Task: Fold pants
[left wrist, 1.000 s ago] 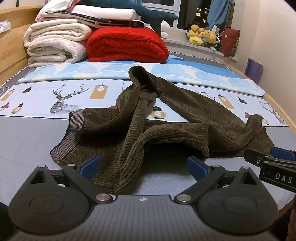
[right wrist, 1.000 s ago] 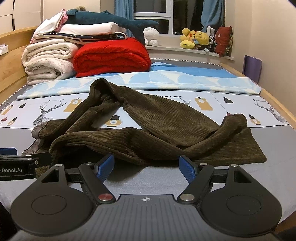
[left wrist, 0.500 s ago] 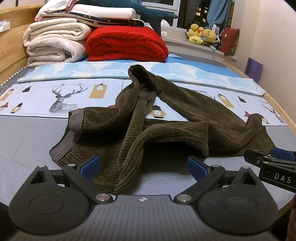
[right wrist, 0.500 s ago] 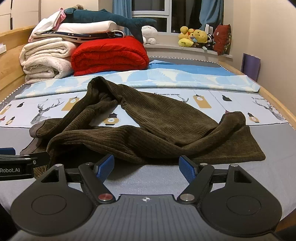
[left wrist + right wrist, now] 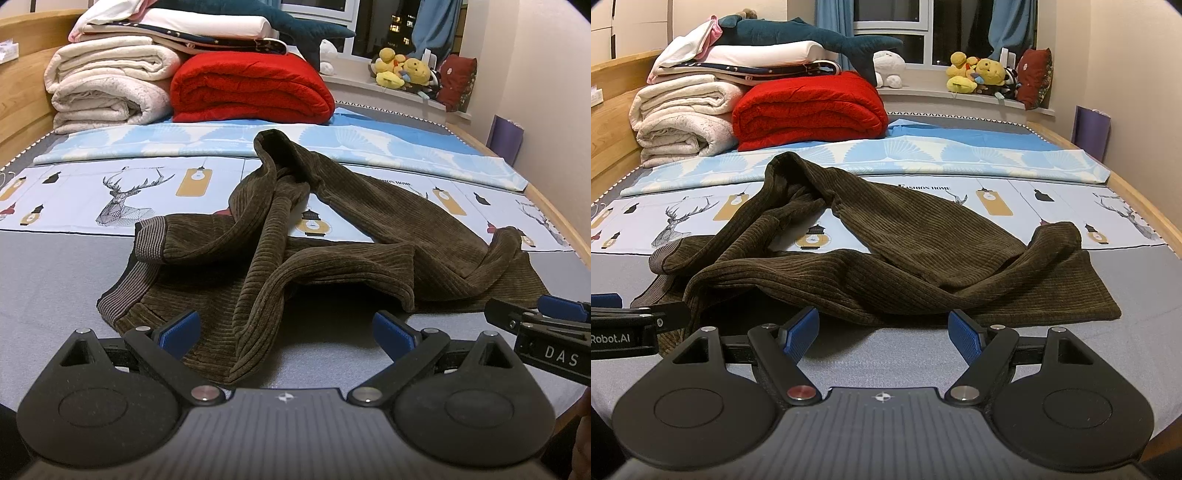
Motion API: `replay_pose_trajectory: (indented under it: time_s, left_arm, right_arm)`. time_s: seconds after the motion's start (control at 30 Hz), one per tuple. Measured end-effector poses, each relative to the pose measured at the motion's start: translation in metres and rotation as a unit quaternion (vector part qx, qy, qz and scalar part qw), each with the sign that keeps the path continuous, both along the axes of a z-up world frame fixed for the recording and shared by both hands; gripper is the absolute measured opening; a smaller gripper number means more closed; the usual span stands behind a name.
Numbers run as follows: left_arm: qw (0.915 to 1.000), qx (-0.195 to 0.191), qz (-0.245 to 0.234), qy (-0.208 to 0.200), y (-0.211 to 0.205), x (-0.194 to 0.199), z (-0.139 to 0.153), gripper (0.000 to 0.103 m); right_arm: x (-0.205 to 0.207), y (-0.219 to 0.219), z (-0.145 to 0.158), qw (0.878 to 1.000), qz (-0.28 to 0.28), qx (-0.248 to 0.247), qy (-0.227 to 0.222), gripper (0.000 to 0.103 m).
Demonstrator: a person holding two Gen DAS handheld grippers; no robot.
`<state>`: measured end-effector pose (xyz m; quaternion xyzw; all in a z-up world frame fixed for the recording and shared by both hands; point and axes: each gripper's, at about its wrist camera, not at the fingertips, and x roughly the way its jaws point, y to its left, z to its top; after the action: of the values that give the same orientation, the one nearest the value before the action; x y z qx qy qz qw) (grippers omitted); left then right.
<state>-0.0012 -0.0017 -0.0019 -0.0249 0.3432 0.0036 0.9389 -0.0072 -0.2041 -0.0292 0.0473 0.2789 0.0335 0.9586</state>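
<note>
Dark brown corduroy pants point(image 5: 332, 240) lie crumpled on the bed, legs crossed over each other, ribbed waistband point(image 5: 147, 243) at the left. They also show in the right wrist view point(image 5: 905, 251). My left gripper point(image 5: 288, 328) is open and empty, low over the near hem of the pants. My right gripper point(image 5: 882, 332) is open and empty just in front of the pants' near edge. The right gripper's tip shows at the right edge of the left wrist view point(image 5: 546, 321); the left gripper's side shows in the right wrist view point(image 5: 635, 321).
The bed has a grey sheet point(image 5: 55, 280) and a printed blue-white cover point(image 5: 110, 184). Folded white blankets point(image 5: 107, 85), a red quilt point(image 5: 251, 88) and a plush shark are stacked at the far end. Plush toys point(image 5: 979, 74) sit on the windowsill. Wooden bed rails run along both sides.
Both grippers have lowered and edged slightly toward the pants. The pants have not moved. Both grippers stay open.
</note>
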Motion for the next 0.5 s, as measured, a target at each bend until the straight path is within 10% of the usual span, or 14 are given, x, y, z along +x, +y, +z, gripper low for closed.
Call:
replay_pose_trajectory:
  time_s: [0.27, 0.37, 0.5]
  left_arm:
    - [1.0, 0.002, -0.001, -0.001, 0.0, 0.0, 0.0, 0.098]
    - [0.9998, 0.007, -0.003, -0.018, 0.001, -0.001, 0.005, 0.068]
    - [0.9983, -0.005, -0.029, -0.049, 0.022, 0.004, 0.027, 0.023]
  right_arm:
    - [0.0, 0.0, 0.0, 1.0, 0.0, 0.001, 0.004, 0.079]
    - [0.0, -0.004, 0.003, 1.0, -0.009, 0.006, -0.013, 0.076]
    - [-0.003, -0.04, 0.02, 0.995, -0.033, 0.061, -0.071, 0.019]
